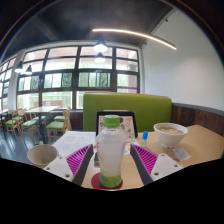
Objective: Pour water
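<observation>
A clear plastic bottle [111,150] with a green cap stands upright on a dark red coaster [107,183] on the pale table [205,148]. It holds a little greenish liquid at the bottom. My gripper [111,168] is open, and the bottle stands between the fingers with a narrow gap at each side. The magenta pads [82,160] flank the bottle's lower half. A grey bowl [170,131] sits beyond the fingers to the right. Another pale bowl [43,154] sits to the left.
A small blue-capped item [144,135] stands between the bottle and the right bowl. A dark chair back [113,119] rises behind the bottle, in front of a green bench back [130,103]. Windows and dining chairs fill the far left.
</observation>
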Available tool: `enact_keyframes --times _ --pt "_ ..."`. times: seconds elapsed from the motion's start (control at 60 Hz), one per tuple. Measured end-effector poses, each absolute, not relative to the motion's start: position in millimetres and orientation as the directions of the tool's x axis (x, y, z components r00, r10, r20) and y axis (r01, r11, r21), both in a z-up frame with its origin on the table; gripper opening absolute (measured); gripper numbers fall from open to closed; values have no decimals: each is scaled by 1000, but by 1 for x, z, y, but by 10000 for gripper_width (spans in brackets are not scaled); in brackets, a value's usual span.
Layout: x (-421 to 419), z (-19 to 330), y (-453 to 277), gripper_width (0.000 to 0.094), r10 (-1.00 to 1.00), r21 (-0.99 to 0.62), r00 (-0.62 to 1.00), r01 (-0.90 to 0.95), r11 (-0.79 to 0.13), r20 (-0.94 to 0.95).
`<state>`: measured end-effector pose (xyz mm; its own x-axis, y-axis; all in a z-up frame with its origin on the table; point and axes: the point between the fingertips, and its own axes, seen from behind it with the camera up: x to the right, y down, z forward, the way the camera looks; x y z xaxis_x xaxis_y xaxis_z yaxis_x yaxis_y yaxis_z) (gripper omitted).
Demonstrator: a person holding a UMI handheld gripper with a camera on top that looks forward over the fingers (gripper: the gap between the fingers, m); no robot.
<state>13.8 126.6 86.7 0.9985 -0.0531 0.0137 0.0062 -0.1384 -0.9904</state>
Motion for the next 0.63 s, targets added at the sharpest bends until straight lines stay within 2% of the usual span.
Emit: enact_keyframes --times 0.017,0.1,0.233,0.25,0.417,0.633 --pt "26 103 121 818 -57 -990 998 14 -143 22" --pt "40 128 84 810 -70 -989 995 65 -135 75" --pt "36 136 19 814 -62 -986 994 80 -147 90" --pt "35 145 7 813 -61 -986 995 73 -152 83" --pt "20 158 -90 812 -16 -990 1000 19 -138 21" --pt "10 155 -181 812 71 -989 997 -27 -144 -38"
